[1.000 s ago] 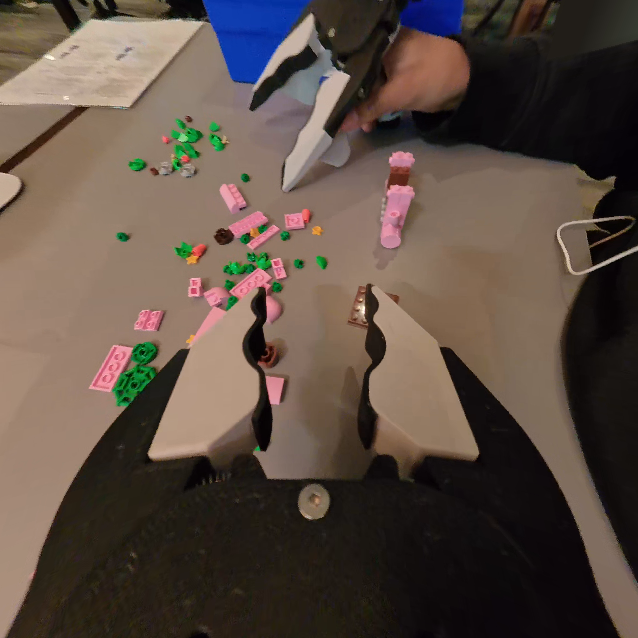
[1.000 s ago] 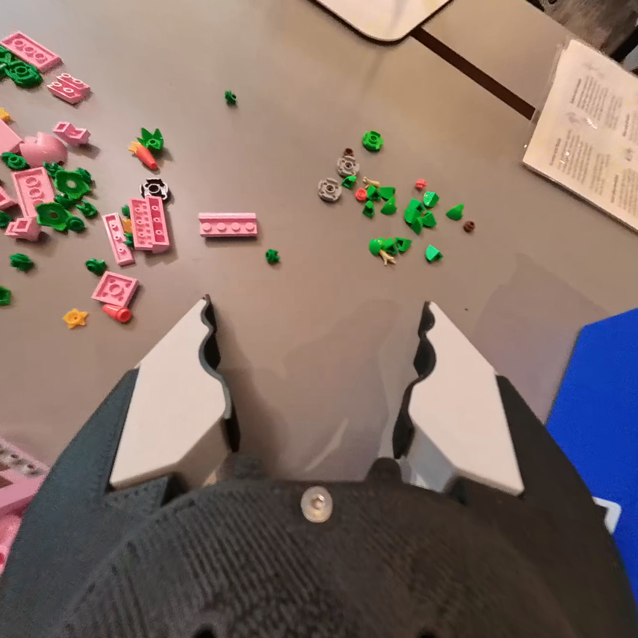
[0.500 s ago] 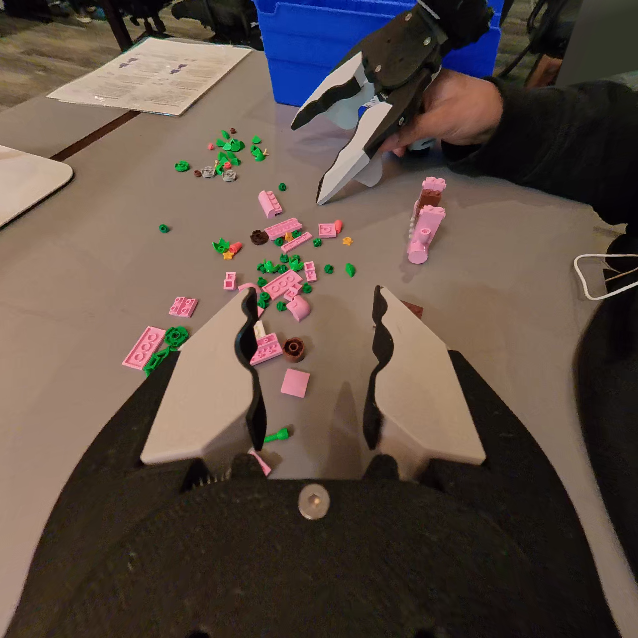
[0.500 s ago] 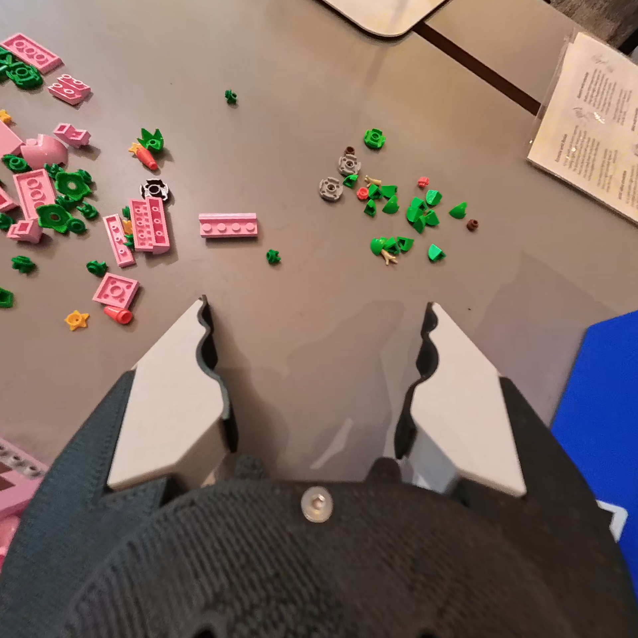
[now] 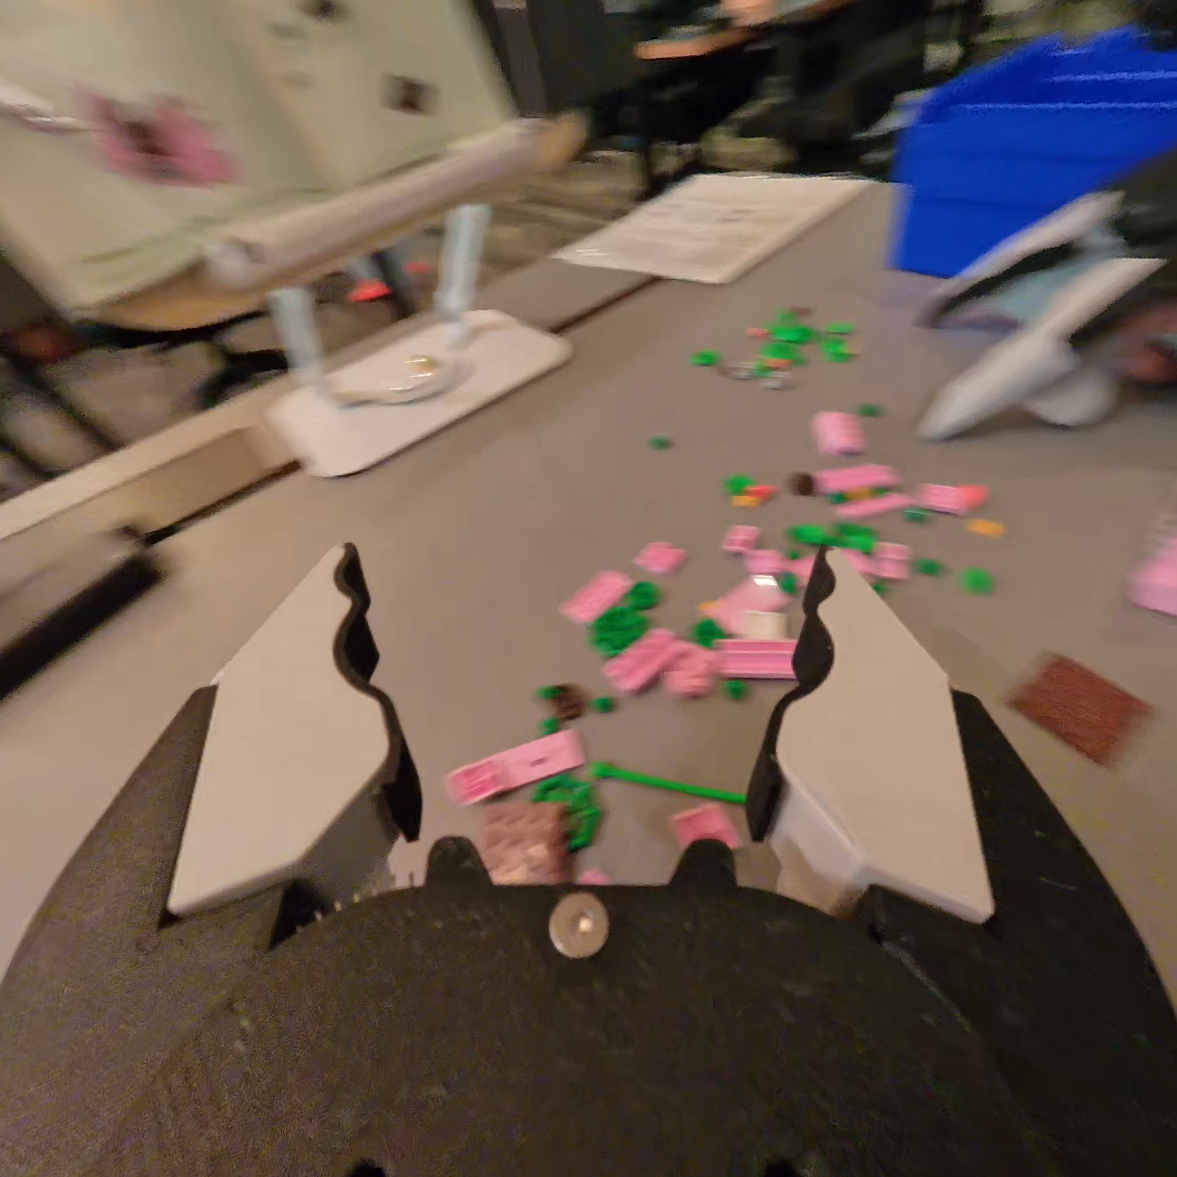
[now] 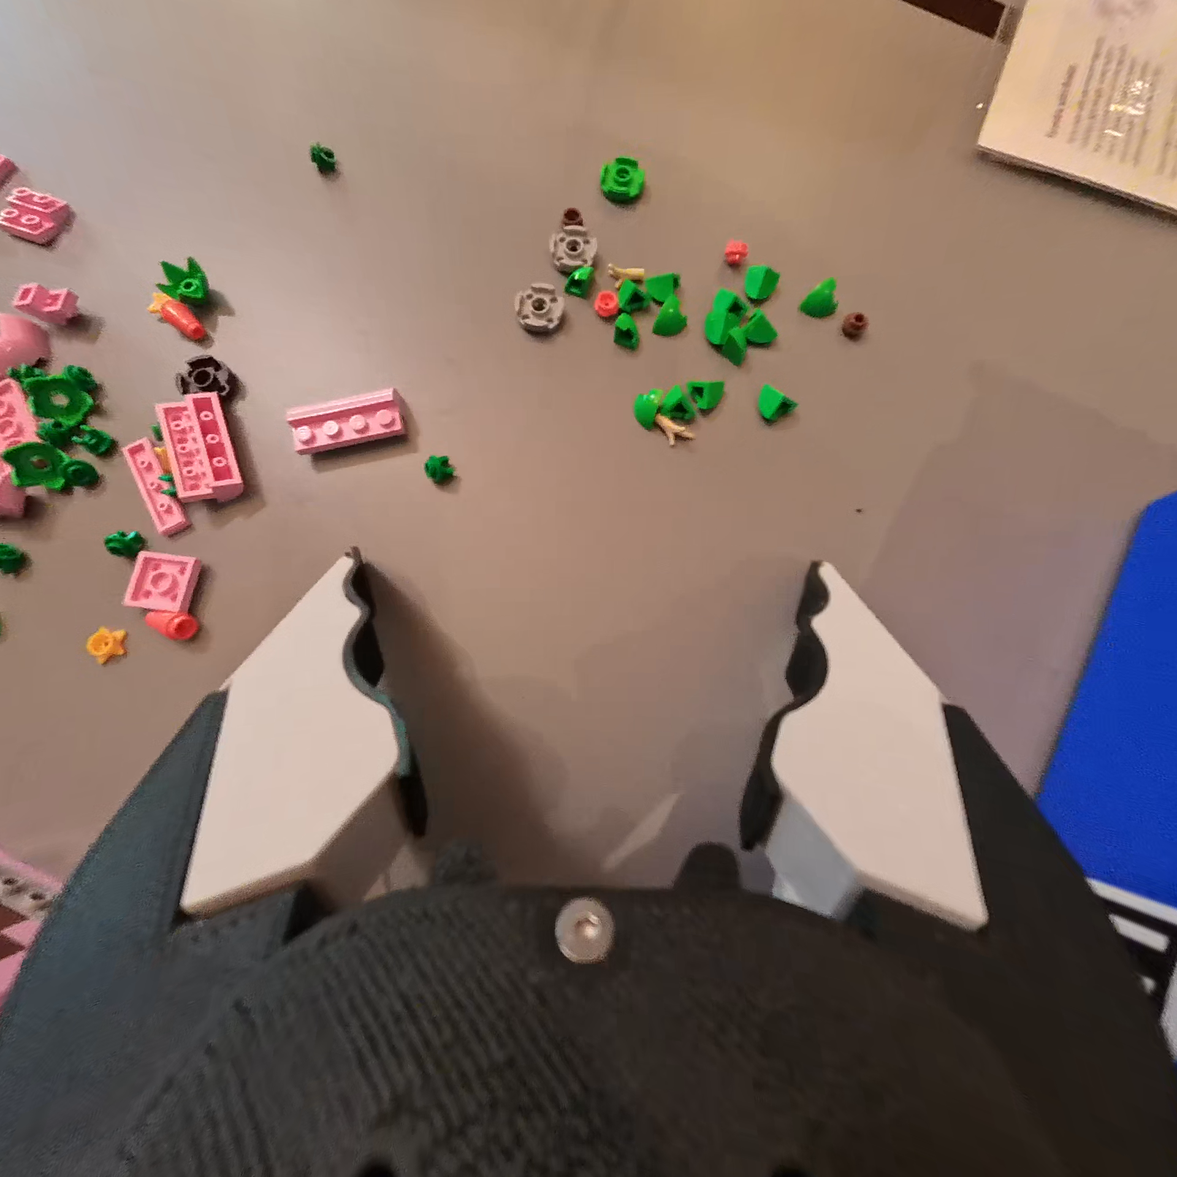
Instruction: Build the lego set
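Observation:
Loose pink and green lego pieces lie scattered on the grey table (image 5: pixel 484 522). My left gripper (image 5: pixel 586 554) is open and empty, low over pink plates (image 5: pixel 516 764), a green stem (image 5: pixel 669 786) and a brown piece (image 5: pixel 525 844); this view is blurred. A brown plate (image 5: pixel 1079 707) lies to its right. My right gripper (image 6: pixel 586 563) is open and empty above bare table; it also shows in the left wrist view (image 5: pixel 1032 356). Ahead of it lie a pink four-stud brick (image 6: pixel 347 420), small green leaf pieces (image 6: pixel 732 318) and two grey round plates (image 6: pixel 554 274). A partly built pink assembly (image 6: pixel 19 904) shows at the lower left edge.
A blue bin (image 5: pixel 1032 146) stands at the back right, also in the right wrist view (image 6: pixel 1121 700). A printed sheet (image 6: pixel 1095 95) lies at the far end. A white stand base (image 5: pixel 420 388) sits on the left, by a gap between tables. My left tips are about 20 centimeters from the pink four-stud brick (image 6: pixel 347 420), my right tips only 4 centimeters. My left wrist view (image 5: pixel 844 425) looks at it from another angle.
My left gripper has swung left and dropped lower, and its jaws have opened wider. My right gripper has moved slightly forward toward the pieces, still open.

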